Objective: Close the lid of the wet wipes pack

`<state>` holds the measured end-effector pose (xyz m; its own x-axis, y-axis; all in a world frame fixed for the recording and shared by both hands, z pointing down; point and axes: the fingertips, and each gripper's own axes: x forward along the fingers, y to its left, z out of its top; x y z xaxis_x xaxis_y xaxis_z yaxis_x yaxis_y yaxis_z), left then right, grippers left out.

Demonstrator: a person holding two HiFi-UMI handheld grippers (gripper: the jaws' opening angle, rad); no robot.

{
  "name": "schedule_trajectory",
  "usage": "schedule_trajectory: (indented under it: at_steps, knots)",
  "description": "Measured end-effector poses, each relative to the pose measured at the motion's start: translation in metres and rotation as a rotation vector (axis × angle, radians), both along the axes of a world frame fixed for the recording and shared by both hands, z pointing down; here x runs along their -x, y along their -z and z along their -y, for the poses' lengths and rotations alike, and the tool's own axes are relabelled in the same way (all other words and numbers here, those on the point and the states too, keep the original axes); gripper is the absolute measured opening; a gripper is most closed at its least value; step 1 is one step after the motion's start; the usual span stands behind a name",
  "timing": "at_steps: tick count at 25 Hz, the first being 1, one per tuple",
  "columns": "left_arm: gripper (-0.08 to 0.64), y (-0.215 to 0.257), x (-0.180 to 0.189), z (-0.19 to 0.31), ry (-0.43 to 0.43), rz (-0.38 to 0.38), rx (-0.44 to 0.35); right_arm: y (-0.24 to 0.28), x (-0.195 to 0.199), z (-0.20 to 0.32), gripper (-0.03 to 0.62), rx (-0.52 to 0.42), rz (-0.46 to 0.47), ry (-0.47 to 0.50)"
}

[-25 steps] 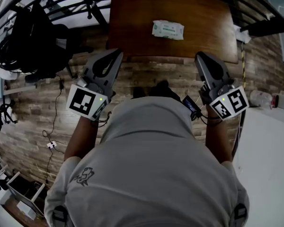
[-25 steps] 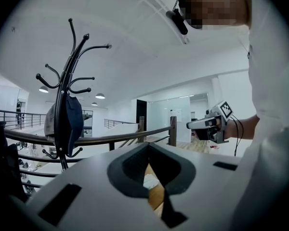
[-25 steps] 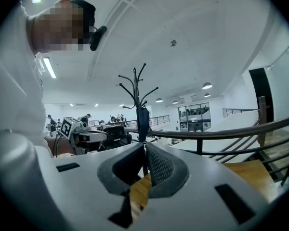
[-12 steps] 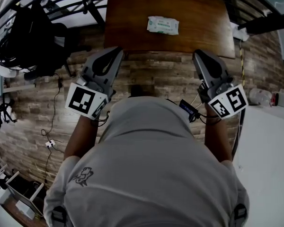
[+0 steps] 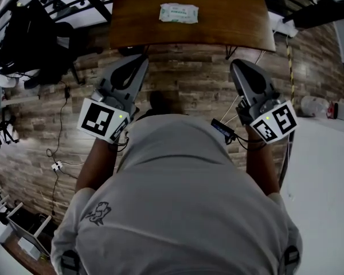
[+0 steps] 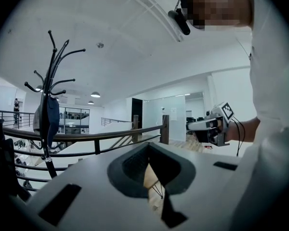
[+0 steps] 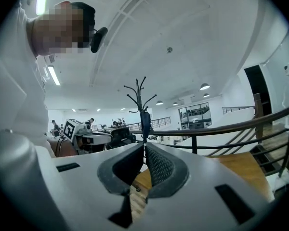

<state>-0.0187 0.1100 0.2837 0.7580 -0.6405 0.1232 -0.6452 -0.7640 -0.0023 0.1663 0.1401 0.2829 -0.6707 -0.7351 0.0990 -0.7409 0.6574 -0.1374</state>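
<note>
The wet wipes pack (image 5: 179,12), white with green print, lies flat near the middle of the brown wooden table (image 5: 235,22) at the top of the head view; whether its lid is up I cannot tell. My left gripper (image 5: 142,59) and right gripper (image 5: 236,65) are held side by side over the plank floor, short of the table's near edge and well apart from the pack. Both are shut with nothing between the jaws, as the left gripper view (image 6: 148,146) and the right gripper view (image 7: 144,146) confirm. The pack is in neither gripper view.
A black coat rack (image 6: 48,119) and a metal railing (image 6: 101,138) stand beyond the table. Dark bags and gear (image 5: 34,39) pile up at the left. A white surface (image 5: 321,171) runs along the right. Cables (image 5: 60,148) trail over the floor.
The table and pack have slid up and left in the head view. Both grippers, earlier at the table's near edge, now sit back from it over the floor. The jaws stay shut.
</note>
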Motion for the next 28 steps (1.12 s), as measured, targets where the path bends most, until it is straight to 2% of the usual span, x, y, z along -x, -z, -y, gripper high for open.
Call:
schedule_trajectory:
  at_steps: [7,12,16,21,28]
  knots:
    - [0.014,-0.004,-0.048,-0.075,-0.015,0.008,0.011,-0.014,-0.026,-0.073,0.040,0.017,0.015,0.037]
    - [0.014,-0.007,-0.063,-0.122,0.006,0.031,0.014,-0.022,-0.036,-0.118,0.040,0.017,0.025,0.065]
    - [0.014,-0.009,-0.064,-0.150,0.020,0.056,0.008,-0.030,-0.038,-0.142,0.040,0.013,0.006,0.085]
    - [0.014,-0.004,-0.058,-0.168,0.043,0.038,0.001,-0.033,-0.033,-0.165,0.040,0.022,0.000,0.109]
    - [0.014,0.003,-0.044,-0.173,0.042,0.016,-0.016,-0.030,-0.017,-0.179,0.040,0.017,-0.018,0.095]
